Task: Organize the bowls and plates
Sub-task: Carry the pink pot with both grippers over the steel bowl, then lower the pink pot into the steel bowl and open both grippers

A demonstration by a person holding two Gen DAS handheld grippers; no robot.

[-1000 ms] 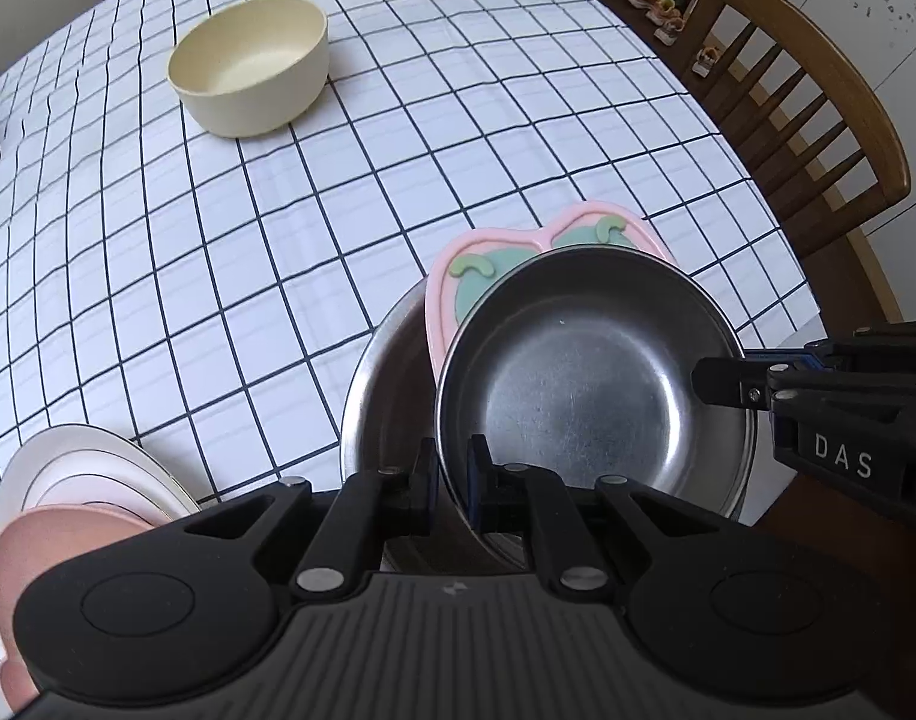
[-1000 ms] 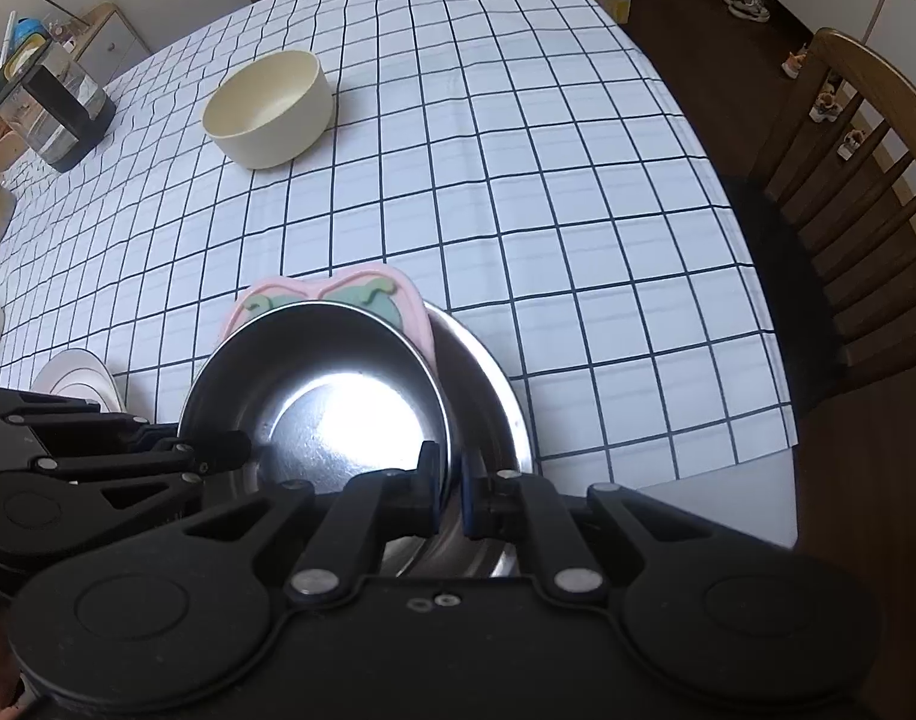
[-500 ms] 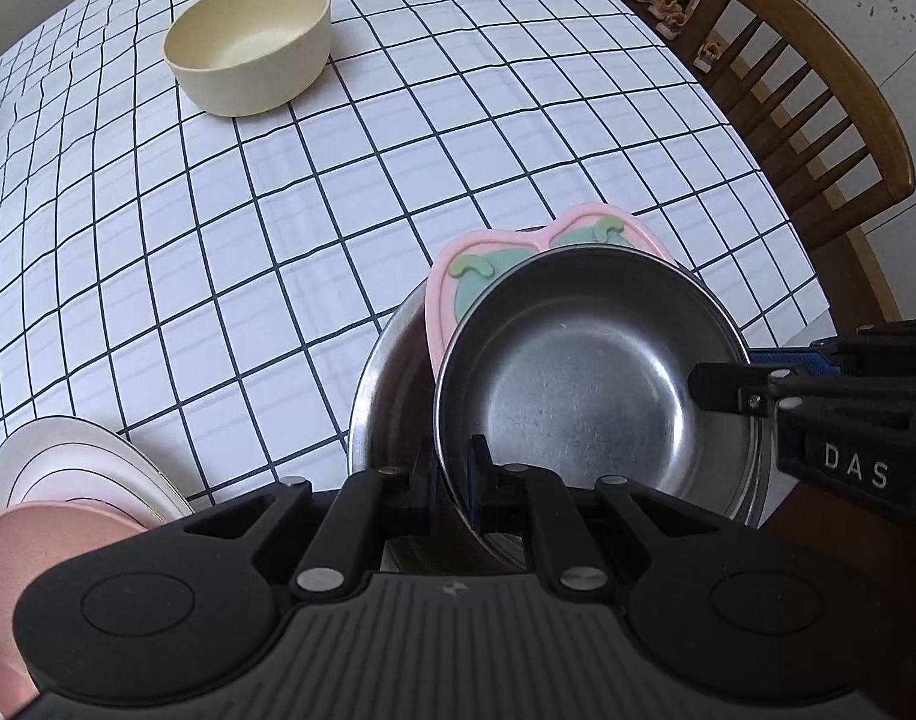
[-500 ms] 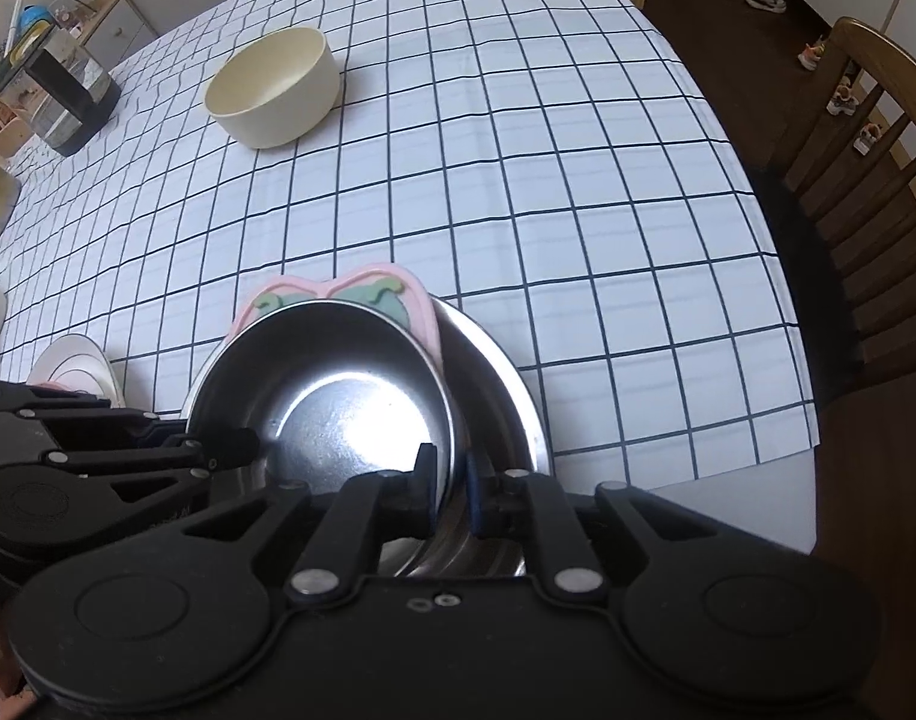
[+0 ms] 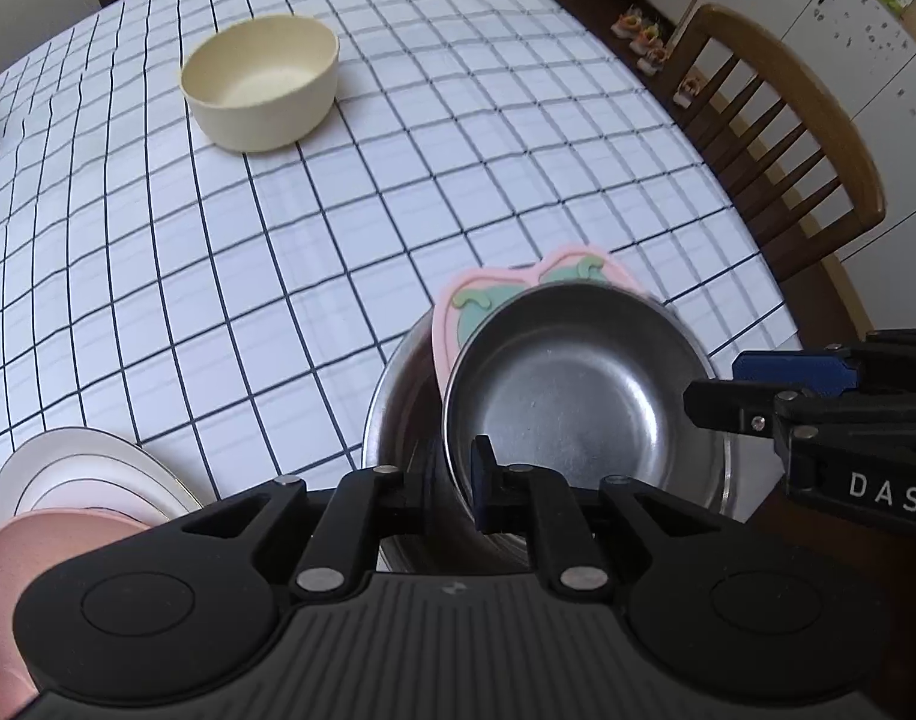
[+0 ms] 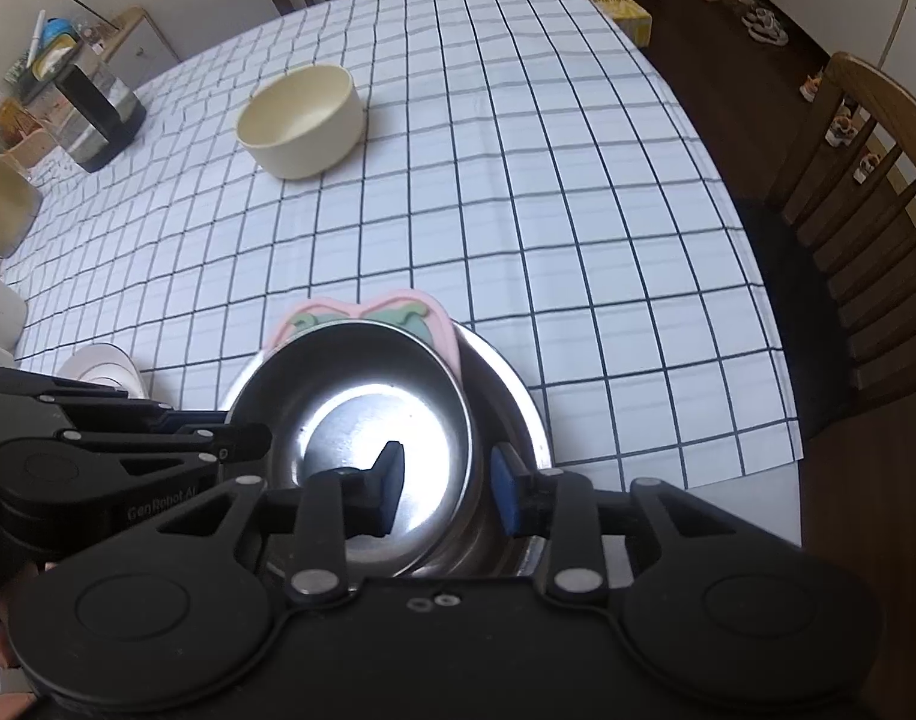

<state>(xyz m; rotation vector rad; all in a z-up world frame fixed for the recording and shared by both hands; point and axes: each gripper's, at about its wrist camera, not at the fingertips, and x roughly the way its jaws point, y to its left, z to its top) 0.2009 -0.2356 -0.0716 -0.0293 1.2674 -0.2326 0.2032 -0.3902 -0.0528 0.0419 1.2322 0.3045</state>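
Observation:
A small steel bowl [image 5: 578, 408] sits tilted inside a larger steel bowl [image 5: 398, 414], with a pink plate with green shapes [image 5: 458, 300] wedged between them. My left gripper [image 5: 458, 480] has its jaws a little apart around the small bowl's near rim. My right gripper [image 6: 446, 483] is open, its jaws either side of the small bowl's [image 6: 362, 432] rim. The large bowl [image 6: 518, 414] and pink plate [image 6: 368, 312] also show there. A cream bowl [image 5: 260, 90] stands far back on the checked tablecloth [image 5: 278, 240].
A stack of white and pink plates [image 5: 68, 498] lies at the near left. Wooden chairs [image 5: 788, 138] stand to the right of the table. A steel kettle [image 6: 95, 108] and containers stand at the far left. The table edge [image 6: 740, 468] is near the bowls.
Both grippers have opened off the small steel bowl's rim, the right one wide, the left one slightly. The stack has settled on the table.

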